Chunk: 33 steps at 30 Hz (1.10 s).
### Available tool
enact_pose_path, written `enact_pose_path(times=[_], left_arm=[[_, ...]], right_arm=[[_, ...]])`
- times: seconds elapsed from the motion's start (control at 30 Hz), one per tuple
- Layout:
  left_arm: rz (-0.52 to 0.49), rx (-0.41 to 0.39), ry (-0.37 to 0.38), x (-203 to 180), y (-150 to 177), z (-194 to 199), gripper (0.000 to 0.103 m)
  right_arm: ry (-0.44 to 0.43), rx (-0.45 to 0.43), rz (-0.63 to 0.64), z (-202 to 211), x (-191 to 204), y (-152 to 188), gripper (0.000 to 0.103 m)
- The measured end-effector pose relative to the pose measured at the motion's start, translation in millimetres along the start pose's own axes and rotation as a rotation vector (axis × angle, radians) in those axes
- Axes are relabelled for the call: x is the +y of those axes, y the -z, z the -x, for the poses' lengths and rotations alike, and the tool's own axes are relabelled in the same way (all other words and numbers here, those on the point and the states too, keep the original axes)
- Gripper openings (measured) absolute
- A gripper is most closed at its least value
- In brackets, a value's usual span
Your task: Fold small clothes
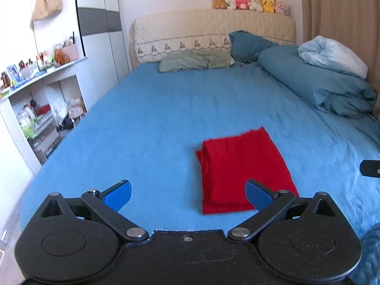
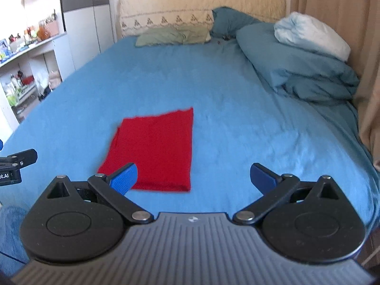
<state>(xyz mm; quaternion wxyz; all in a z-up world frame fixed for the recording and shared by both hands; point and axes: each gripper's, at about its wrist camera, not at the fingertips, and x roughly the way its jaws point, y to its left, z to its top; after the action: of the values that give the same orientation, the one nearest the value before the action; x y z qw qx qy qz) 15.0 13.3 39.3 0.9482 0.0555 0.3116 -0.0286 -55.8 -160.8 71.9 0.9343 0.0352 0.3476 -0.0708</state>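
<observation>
Black linkage arms fill the bottom of each view, ending in ribbed blue pads. Left gripper (image 1: pixel 187 196) has its fingers spread wide, holding nothing; right gripper (image 2: pixel 193 178) likewise gapes, its fingers apart. Between them, at lower centre, the red cloth (image 1: pixel 242 169) lies folded into a flat, layered rectangle on the smooth blue bed (image 1: pixel 154 118), its left edge stacked. Upper right, a rumpled duvet (image 1: pixel 315 83) is heaped.

Broad flat blue bedsheet (image 1: pixel 166 118) open left and far of the folded red cloth (image 1: pixel 242 168), bulky rolled teal duvet (image 1: pixel 315 83) blocking the far right, green pillow (image 1: pixel 194 60) against the cream headboard (image 1: pixel 213 30), white shelf unit (image 1: pixel 42 90) left.
</observation>
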Motion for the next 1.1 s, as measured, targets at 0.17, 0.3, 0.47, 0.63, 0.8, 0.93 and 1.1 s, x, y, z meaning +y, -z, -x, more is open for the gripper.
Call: enact_pose_path(times=[0.17, 0.3, 0.47, 0.63, 0.8, 0.93, 1.1], left_arm=[[0.016, 0.036, 0.043, -2.4, 18.4, 3.6, 0.103], [0.003, 0.039, 0.036, -5.2, 22.7, 2.5, 0.103], [0.004, 0.037, 0.036, -6.9, 24.1, 2.6, 0.103], [-0.002, 0.037, 0.036, -7.8, 24.9, 2.2, 0.103], [0.001, 0.038, 0.033, -5.2, 24.1, 2.4, 0.103], [0.002, 0.035, 0.034, -3.4, 23.2, 3.0, 0.103], [0.002, 0.026, 0.028, -3.7, 23.0, 4.2, 0.103]], right_arm=[[0.010, 0.065, -0.015, -7.0, -0.5, 23.5, 0.103], [0.019, 0.098, -0.015, -12.7, -1.4, 34.1, 0.103], [0.025, 0.117, -0.016, -16.1, -1.9, 38.4, 0.103], [0.025, 0.120, -0.019, -17.1, -2.5, 38.0, 0.103], [0.025, 0.118, -0.019, -16.9, -2.4, 37.7, 0.103], [0.029, 0.117, -0.019, -16.3, -1.5, 37.3, 0.103], [0.031, 0.118, -0.017, -16.0, -1.1, 37.1, 0.103]])
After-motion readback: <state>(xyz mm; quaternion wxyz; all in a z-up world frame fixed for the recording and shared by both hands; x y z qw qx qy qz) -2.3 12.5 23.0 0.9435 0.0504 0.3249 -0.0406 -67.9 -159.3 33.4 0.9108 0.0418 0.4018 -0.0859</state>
